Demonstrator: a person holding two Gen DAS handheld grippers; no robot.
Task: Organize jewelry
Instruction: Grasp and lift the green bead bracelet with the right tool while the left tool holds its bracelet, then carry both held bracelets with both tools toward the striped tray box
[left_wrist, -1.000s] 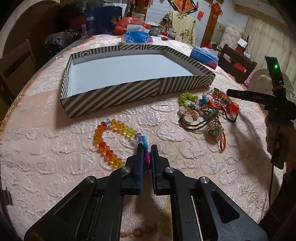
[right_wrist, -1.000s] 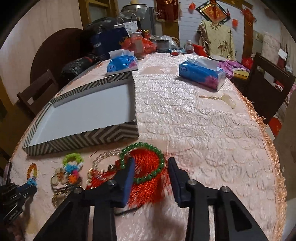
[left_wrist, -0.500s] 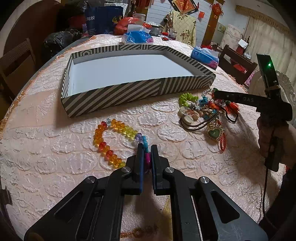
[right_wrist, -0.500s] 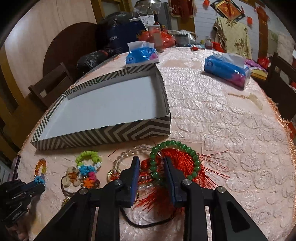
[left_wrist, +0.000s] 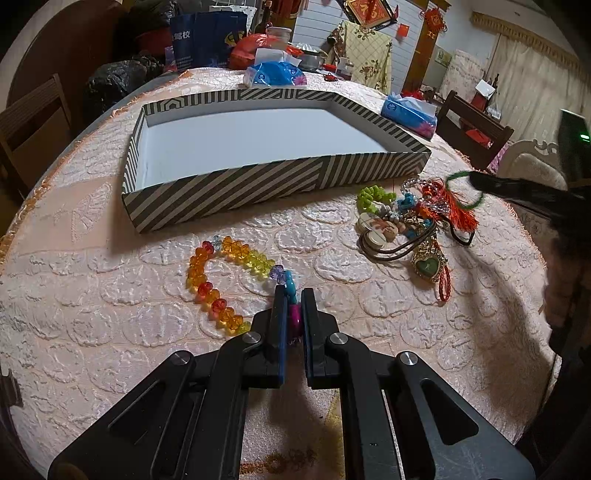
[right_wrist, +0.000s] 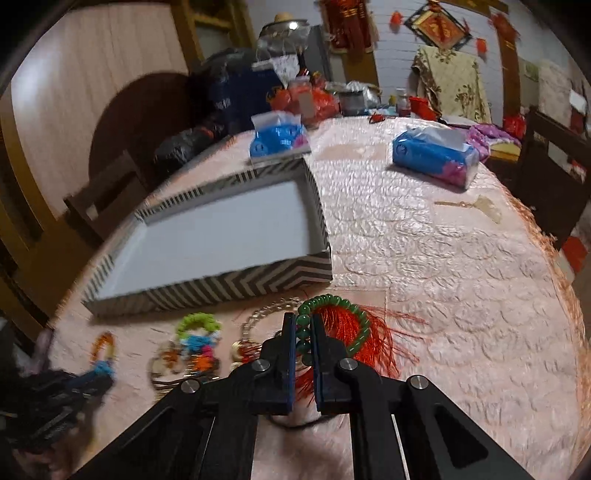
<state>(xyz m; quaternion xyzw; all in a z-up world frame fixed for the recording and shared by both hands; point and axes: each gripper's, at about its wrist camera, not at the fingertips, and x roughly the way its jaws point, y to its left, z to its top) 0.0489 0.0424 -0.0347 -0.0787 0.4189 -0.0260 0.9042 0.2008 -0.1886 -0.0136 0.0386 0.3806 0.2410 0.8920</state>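
The left hand-held gripper (left_wrist: 293, 295) was pinched on the blue and magenta end of a faceted glassy bead bracelet (left_wrist: 225, 280), whose red, orange and yellow beads curved in a loop on the embossed pink cloth of the round counter (left_wrist: 92, 314), at about 10 o'clock from the fingertips. The right hand-held gripper (right_wrist: 303, 321) was clamped on a strand of smooth round green beads (right_wrist: 364, 326) with a bushy red thread tassel (right_wrist: 376, 343) spread beneath it; in the left wrist view this bracelet appeared as a thin green ring (left_wrist: 463, 188) at 2 o'clock, seemingly lifted off the cloth. Between the two bracelets lay a tangled heap of jewelry (left_wrist: 402, 225): lime bead clusters, flat oval discs, dark cords and a heart-shaped green pendant (left_wrist: 428, 266) in a gilt frame. At 12 o'clock stood a shallow rectangular cardboard box (left_wrist: 258, 184) with black-and-white striped walls and a plain white floor. Behind it sat two soft blue tissue packs (right_wrist: 432, 157).
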